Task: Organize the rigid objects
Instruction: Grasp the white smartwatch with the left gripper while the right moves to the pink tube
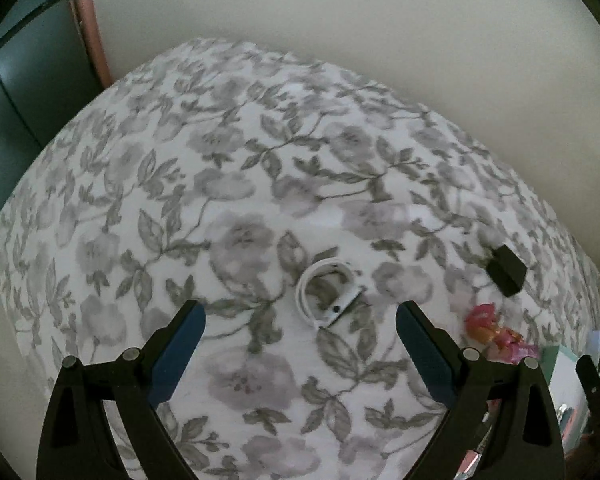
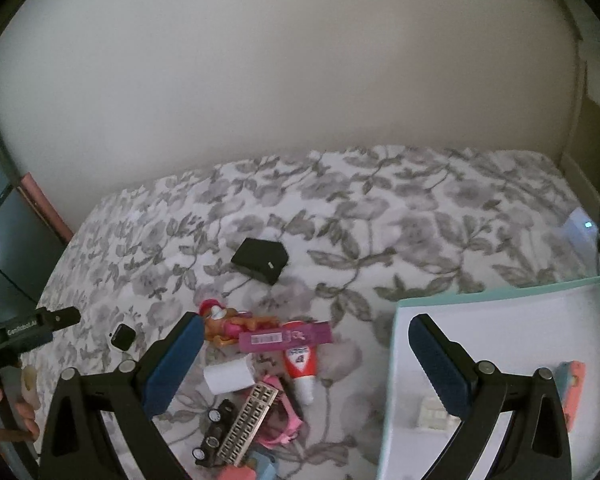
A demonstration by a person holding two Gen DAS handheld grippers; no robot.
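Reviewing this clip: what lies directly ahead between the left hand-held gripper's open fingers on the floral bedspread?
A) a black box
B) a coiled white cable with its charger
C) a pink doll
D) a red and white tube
B: the coiled white cable with charger lies ahead of the left hand-held gripper, whose fingers stand wide apart.

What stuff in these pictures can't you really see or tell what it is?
- Right wrist view: the small white thing in the teal box is blurred and partly behind a gripper finger.
- Right wrist view: the toy pile runs off the bottom edge.
- Left wrist view: the coiled white item is too blurred to name.
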